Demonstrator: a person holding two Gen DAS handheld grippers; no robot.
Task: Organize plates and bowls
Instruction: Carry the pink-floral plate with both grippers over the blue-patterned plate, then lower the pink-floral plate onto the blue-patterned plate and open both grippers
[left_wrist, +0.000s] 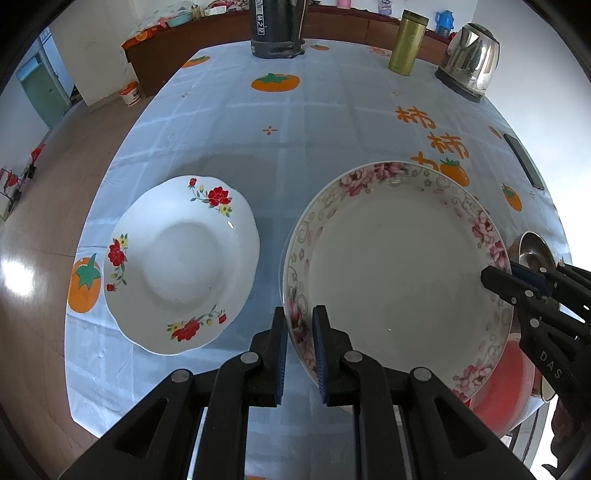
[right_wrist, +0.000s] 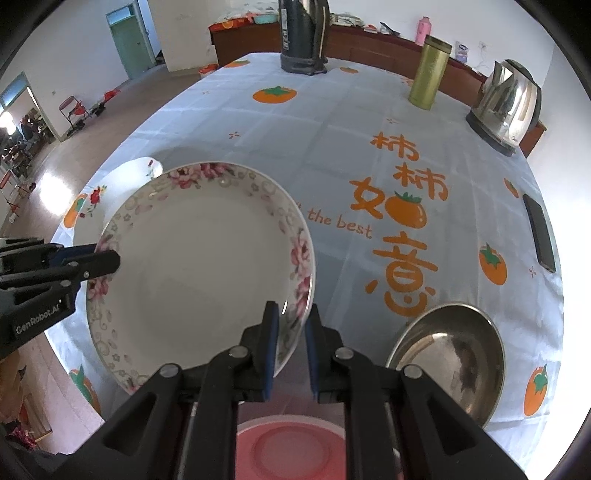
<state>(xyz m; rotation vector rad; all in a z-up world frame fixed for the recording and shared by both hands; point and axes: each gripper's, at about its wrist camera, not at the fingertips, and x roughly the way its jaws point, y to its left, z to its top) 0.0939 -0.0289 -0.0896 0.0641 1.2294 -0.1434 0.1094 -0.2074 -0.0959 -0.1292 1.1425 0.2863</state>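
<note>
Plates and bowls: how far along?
Nothing looks stacked yet. In hand: both grippers, left and right, clamp opposite rims of the pink-flowered plate, lifted off the table. Left: red-flowered plate, steel bowl, pink bowl sit apart.

White walls, glossy brown floor (left_wrist: 44, 229) with window glare. Table under a pale blue persimmon-print cloth (right_wrist: 332, 122). Long dark wood sideboard (right_wrist: 369, 48) along the far wall, cluttered on top. Green door (right_wrist: 127, 40) at left; folding chair (right_wrist: 72, 107) near a bright doorway.
</note>
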